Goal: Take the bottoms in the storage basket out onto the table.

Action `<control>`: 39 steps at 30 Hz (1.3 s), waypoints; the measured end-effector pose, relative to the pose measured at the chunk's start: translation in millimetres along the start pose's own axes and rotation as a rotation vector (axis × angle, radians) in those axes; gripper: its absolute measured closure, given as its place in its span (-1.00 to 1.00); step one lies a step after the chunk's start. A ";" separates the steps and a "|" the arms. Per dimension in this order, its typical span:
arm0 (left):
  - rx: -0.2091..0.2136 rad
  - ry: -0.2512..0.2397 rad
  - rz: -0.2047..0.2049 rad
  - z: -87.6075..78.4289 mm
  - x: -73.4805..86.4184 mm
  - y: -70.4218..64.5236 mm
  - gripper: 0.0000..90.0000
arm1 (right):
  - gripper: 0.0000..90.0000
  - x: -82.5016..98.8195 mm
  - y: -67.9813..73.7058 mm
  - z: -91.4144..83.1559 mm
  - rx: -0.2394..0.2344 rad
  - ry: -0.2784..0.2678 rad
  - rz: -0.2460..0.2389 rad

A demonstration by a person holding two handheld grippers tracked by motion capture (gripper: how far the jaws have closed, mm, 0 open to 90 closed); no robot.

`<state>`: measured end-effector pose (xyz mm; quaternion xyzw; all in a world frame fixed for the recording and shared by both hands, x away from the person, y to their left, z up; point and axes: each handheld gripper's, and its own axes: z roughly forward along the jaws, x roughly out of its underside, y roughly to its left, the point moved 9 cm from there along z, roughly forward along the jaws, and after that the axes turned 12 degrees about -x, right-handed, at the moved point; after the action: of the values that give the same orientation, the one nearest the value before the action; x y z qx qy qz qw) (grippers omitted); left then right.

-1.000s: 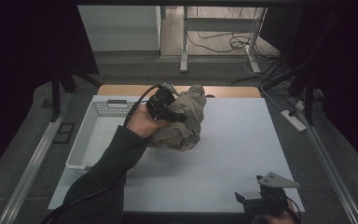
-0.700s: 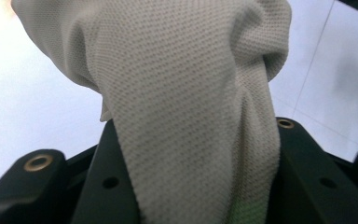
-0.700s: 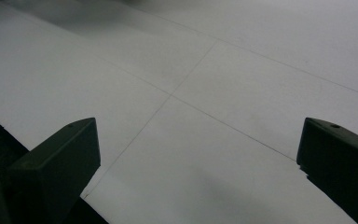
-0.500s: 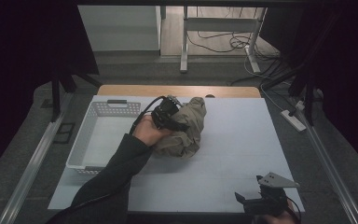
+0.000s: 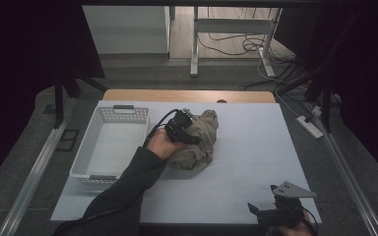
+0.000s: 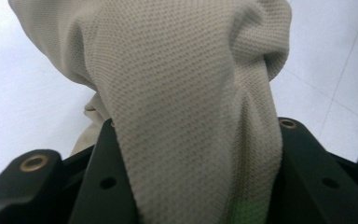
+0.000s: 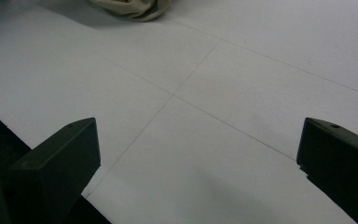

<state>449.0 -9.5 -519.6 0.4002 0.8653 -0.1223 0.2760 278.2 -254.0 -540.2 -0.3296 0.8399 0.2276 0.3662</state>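
Beige cloth [image 6: 191, 93] pinched in left gripper [image 6: 193, 186].

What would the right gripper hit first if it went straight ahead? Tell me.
The right gripper, jaws open, points across bare white table. The way looks free; the bunched beige cloth lies farther off, left of its line.

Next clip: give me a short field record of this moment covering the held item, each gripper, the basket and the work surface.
held item: crumpled beige cloth, bunched on the white table
left gripper: shut on a fold of the cloth, which fills the space between its jaws in the left gripper view
right gripper: jaws wide apart, nothing between them, at the table's near right corner
basket: white plastic basket at the table's left, nothing visible inside
cloth versus basket: cloth lies right of the basket, not in it
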 end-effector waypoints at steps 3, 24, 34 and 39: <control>-0.012 0.005 -0.010 5.2 2.2 -1.1 0.35 | -1.00 0.0 0.1 0.1 -0.001 0.000 0.000; -0.011 0.050 -0.049 37.9 16.4 -1.8 0.33 | -1.00 0.1 1.0 0.2 -0.003 0.002 -0.005; -0.006 0.053 -0.044 50.2 21.5 -2.5 0.31 | -1.00 0.1 1.2 0.2 -0.005 0.002 -0.007; -0.004 0.053 -0.014 55.4 23.8 -3.4 0.23 | -1.00 0.1 1.4 0.4 -0.006 0.002 -0.008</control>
<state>454.9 -20.8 -578.7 0.3966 0.8753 -0.1119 0.2529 277.4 -252.9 -540.4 -0.3342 0.8384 0.2281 0.3652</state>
